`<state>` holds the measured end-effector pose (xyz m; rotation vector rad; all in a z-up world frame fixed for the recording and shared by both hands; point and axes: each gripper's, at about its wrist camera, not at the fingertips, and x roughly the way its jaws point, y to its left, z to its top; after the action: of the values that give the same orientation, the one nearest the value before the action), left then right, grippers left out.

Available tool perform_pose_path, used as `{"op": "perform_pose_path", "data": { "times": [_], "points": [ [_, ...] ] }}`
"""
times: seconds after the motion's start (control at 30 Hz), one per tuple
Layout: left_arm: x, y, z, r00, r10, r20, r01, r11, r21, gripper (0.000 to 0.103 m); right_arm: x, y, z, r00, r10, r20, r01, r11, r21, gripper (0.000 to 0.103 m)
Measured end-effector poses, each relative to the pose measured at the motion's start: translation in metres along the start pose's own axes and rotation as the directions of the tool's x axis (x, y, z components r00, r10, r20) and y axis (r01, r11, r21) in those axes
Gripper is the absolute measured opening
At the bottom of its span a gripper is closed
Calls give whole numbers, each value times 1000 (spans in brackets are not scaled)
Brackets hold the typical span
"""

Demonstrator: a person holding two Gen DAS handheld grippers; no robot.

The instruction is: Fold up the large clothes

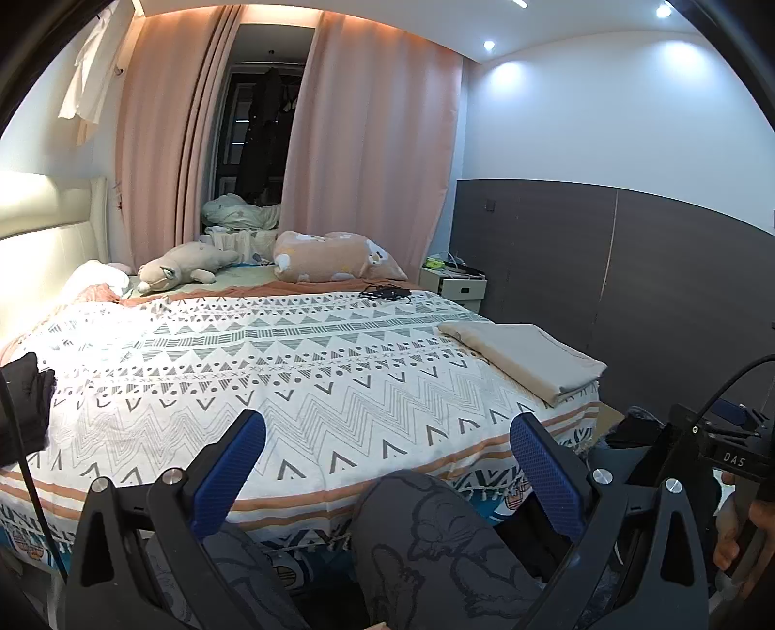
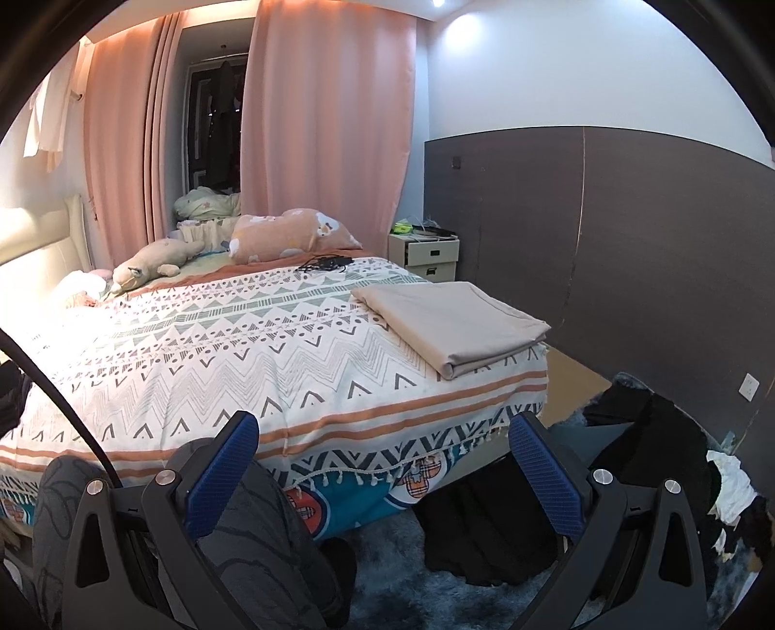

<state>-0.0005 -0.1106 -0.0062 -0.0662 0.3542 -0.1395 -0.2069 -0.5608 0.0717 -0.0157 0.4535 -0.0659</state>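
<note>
Folded cloth (image 2: 450,324) on bed (image 2: 203,368), near right corner. Plush toy (image 2: 150,264) and pillow (image 2: 290,235) at far end. Nightstand (image 2: 428,254) beyond, right. Clothes heap (image 2: 644,436) on floor, right of bed.

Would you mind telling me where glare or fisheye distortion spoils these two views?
Left wrist view: the headboard is blown out white, ceiling spotlights flare, and the wall panel edge bows. Right wrist view: glare washes the bedspread near the pillows; the folded beige cloth stays sharp.
</note>
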Motion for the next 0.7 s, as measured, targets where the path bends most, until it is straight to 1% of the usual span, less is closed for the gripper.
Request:
{"op": "perform_pose_path", "data": {
  "times": [0.43, 0.63, 0.7],
  "points": [
    [-1, 2, 1, 1000, 10, 2, -10, 1000, 4, 103, 0, -2, -2, 1000, 2, 1, -2, 1000, 5, 103],
    [-3, 0, 2, 999, 49, 14, -49, 999, 12, 103, 0, -3, -2, 1000, 4, 2, -4, 1000, 7, 103],
    [-4, 0, 2, 999, 50, 16, -51, 999, 15, 103, 1, -4, -2, 1000, 5, 1, -5, 1000, 7, 103]
  ]
}}
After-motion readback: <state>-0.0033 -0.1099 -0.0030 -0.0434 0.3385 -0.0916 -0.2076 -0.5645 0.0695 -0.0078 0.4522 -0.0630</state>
